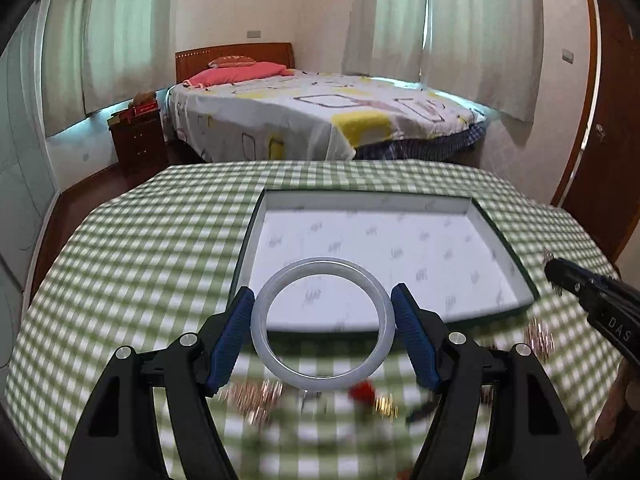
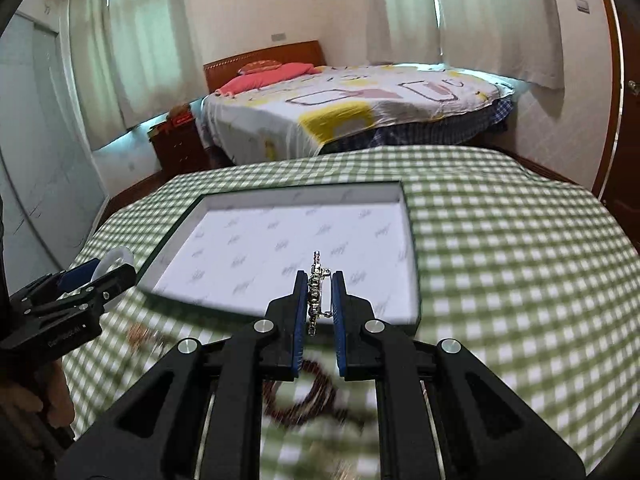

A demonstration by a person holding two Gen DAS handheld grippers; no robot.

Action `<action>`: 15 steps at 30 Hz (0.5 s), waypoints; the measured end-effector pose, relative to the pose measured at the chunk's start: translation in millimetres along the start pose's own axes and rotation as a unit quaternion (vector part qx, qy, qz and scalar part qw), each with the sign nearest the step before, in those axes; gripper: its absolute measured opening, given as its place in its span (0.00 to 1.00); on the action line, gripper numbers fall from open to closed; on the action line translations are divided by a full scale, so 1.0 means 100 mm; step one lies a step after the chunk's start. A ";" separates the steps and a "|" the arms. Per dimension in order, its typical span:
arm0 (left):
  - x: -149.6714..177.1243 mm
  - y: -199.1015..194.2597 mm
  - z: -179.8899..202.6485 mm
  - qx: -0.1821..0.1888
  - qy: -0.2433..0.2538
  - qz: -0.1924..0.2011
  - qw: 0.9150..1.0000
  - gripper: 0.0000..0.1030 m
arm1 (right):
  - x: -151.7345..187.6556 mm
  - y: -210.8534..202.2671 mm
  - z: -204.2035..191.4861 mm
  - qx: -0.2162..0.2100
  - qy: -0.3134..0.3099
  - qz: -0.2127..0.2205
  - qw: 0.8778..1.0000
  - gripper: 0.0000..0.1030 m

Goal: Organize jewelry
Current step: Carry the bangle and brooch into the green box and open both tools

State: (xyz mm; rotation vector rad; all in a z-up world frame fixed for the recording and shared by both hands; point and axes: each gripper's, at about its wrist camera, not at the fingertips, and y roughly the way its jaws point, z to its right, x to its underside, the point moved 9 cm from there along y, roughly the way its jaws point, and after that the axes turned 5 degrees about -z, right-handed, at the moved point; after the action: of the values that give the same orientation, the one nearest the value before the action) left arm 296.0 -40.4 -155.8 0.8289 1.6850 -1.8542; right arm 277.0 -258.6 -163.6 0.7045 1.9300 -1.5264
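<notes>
left gripper: jaws standing wide, blue pads pressing both sides of a pale translucent bangle, holding it above the near edge of the tray
right gripper: jaws nearly closed, pinching a silver chain piece upright, hanging over the tray's near part
tray: white-lined, sitting on the green checked cloth, nothing lying in it
loose jewelry: lying blurred on the cloth near the grippers, including a dark beaded loop
background: bed sitting far behind the table
</notes>
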 end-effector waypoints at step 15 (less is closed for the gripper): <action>0.05 1.05 -0.06 -0.008 -0.009 -0.094 0.995 0.66 | 0.16 0.88 0.30 0.020 0.000 -0.089 0.996 0.12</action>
State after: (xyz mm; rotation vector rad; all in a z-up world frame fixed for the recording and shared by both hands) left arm 368.0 -45.7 -232.5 0.6647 1.8187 -1.9618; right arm 331.8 -268.9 -239.9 0.5618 2.0117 -1.6760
